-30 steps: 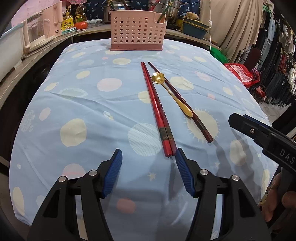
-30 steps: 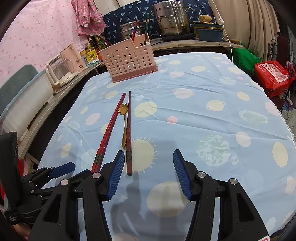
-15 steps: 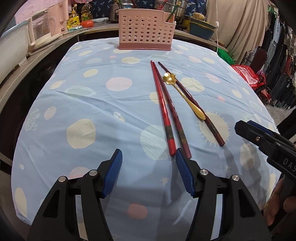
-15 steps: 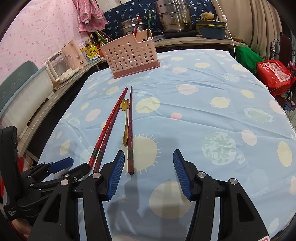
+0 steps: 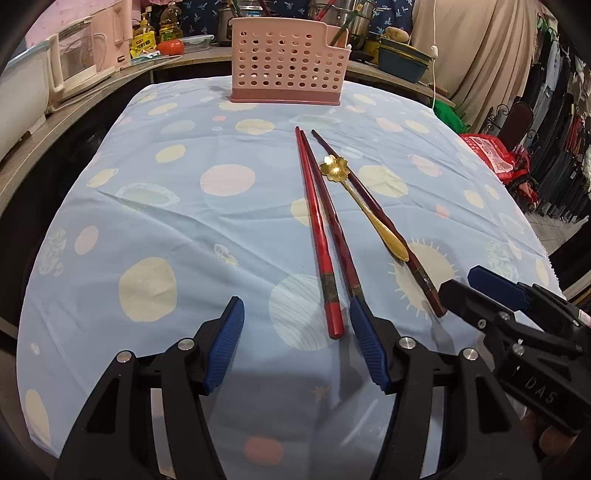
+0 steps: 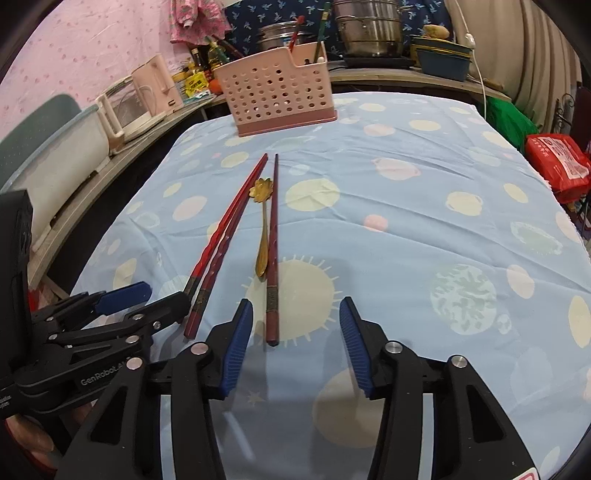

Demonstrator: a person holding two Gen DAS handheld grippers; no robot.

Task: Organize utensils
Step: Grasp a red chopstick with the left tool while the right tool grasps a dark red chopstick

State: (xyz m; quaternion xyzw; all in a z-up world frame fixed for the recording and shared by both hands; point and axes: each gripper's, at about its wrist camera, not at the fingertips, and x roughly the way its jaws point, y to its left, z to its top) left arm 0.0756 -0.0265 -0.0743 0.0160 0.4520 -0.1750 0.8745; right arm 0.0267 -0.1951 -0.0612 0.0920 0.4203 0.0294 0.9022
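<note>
Two red chopsticks [image 5: 321,229] lie side by side on the blue spotted cloth. A darker chopstick [image 5: 376,218] and a gold spoon [image 5: 365,206] with a flower-shaped end lie just to their right. My left gripper [image 5: 295,306] is open, with one red chopstick's near end between its fingers, close to the right pad. My right gripper [image 6: 295,306] is closing with the near end of the dark chopstick [image 6: 272,258] between its jaws, and the pads are not touching it. The pink perforated utensil holder [image 5: 288,62] stands at the table's far edge.
Each gripper shows in the other's view: the right gripper [image 5: 472,286] low on the right, the left gripper [image 6: 162,295] low on the left. A counter behind the table holds a pink kettle [image 6: 155,88], steel pots [image 6: 365,26] and bottles. A red bag [image 6: 557,166] sits off the table's right edge.
Both views have crept a little closer to the chopsticks' near ends. The right gripper's jaws have narrowed around the dark chopstick. The left gripper's jaws stand as wide as before.
</note>
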